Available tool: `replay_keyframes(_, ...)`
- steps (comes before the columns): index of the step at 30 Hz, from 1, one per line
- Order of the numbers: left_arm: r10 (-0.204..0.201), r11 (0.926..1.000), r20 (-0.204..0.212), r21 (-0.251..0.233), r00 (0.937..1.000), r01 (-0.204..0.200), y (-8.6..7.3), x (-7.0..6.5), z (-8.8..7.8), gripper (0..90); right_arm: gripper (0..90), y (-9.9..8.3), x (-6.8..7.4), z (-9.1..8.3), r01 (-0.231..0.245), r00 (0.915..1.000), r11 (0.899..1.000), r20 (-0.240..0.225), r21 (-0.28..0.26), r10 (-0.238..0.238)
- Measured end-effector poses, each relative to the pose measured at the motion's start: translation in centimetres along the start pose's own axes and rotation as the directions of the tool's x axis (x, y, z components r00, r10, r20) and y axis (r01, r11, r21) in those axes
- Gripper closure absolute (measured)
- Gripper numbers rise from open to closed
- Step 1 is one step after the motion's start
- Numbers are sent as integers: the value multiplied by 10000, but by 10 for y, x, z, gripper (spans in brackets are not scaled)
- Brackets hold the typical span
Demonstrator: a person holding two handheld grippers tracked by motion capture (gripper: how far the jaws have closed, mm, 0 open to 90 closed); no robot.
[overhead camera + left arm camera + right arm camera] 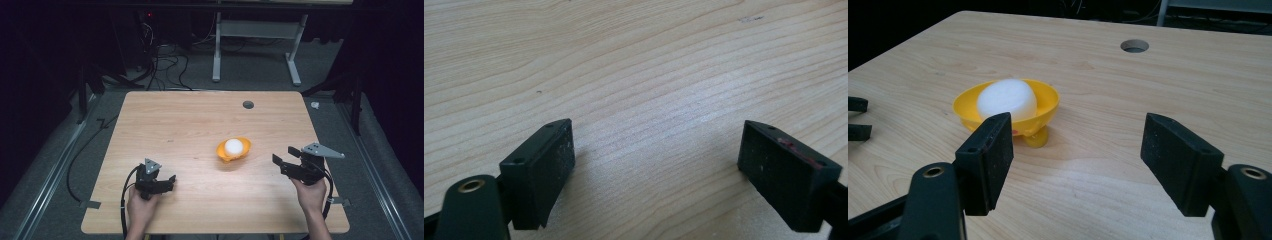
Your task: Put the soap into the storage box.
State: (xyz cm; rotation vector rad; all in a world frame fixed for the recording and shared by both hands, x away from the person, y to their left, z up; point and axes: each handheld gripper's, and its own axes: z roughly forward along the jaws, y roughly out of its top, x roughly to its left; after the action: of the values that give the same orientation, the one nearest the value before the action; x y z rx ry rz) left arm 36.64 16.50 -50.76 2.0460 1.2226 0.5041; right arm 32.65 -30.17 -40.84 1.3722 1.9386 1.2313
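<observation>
A yellow bowl (233, 150) on a short foot stands on the wooden table (190, 125), right of the middle. Inside it lies a white rounded lump (233, 145). My right gripper (286, 156) is held just right of the bowl, low over the table and pointing left toward it. In the right gripper view its jaws stand apart (1078, 135) with nothing between them, and the bowl (1048, 102) with the white lump (1007, 98) is ahead and to the left. My left gripper (170, 182) rests near the front left, open (656, 145) over bare wood.
A round cable hole (248, 104) sits in the table's far side, also in the right gripper view (1134, 46). Behind the table stand a white desk frame (255, 30) and cables on the floor (165, 65). The surroundings are dark.
</observation>
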Motion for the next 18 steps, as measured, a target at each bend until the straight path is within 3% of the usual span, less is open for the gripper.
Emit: replay_keyframes(18, -1, 10000, 2, 1, 10000, 1, 0, 0, 0, 155, 300, -15, 0, 1, -202, 9998, 9995, -85, 241, 204)
